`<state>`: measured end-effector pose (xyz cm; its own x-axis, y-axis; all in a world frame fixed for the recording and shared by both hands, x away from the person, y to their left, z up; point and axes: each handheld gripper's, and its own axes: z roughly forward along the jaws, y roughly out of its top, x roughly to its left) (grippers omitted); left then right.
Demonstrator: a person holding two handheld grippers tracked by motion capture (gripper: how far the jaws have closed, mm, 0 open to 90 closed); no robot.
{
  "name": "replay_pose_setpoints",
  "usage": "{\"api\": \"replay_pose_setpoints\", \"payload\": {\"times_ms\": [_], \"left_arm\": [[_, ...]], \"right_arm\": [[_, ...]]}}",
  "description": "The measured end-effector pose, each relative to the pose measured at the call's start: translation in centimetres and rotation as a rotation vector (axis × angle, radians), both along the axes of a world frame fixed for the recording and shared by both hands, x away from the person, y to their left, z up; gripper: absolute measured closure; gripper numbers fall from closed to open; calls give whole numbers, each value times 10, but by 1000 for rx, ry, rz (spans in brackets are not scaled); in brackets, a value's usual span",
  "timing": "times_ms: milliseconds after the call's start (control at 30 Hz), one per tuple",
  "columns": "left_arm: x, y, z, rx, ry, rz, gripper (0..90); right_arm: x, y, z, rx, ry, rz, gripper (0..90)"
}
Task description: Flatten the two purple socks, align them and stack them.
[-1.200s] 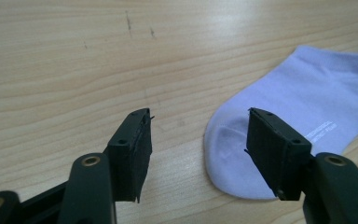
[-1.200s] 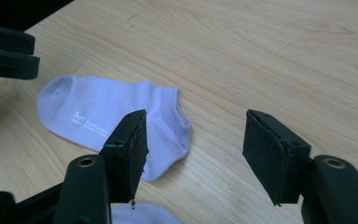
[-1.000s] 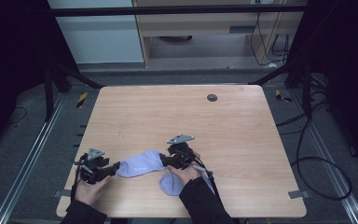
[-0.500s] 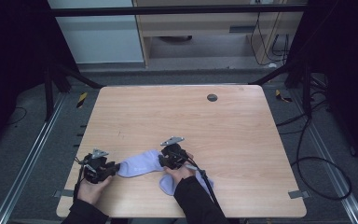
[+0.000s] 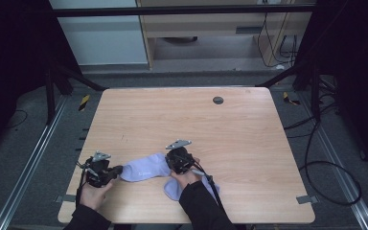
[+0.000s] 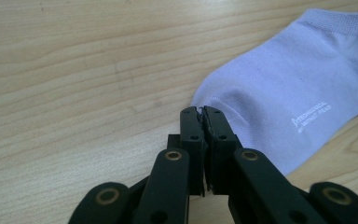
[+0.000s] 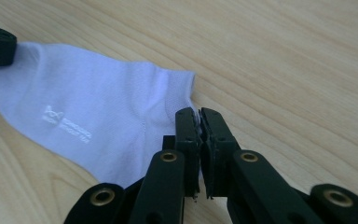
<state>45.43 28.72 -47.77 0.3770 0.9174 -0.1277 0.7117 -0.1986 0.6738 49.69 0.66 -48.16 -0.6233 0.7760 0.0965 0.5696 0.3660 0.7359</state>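
Here, pale lilac sock (image 5: 143, 167) with small white print, flat, each hand-held gripper pinching an end.

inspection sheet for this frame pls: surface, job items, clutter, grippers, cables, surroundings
Surface: wooden table, flat, light grain, a small dark round spot near the far edge.
Job's things: pale lilac sock lying flat near the front edge; a second sock partly under the right forearm.
Clutter: nothing seen.
Grippers: left gripper shut on the sock's toe end; right gripper shut on its cuff end. Both have just been closing.
Cables: one trails from each gripper; loose black cables on the floor at right.
Surroundings: dark frame rails, grey floor, a cabinet behind.
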Motion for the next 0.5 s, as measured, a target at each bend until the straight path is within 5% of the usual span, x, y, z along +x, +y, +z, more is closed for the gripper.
{"api": "replay_pose_setpoints", "payload": {"times_ms": [300, 500], "left_arm": [[-13, -18, 23, -62, -75, -59, 869], [-18, -32, 33, -79, -88, -99, 869]], "right_arm": [[-17, -26, 26, 35, -26, 14, 868], [-29, -49, 38, 37, -44, 15, 868]]}}
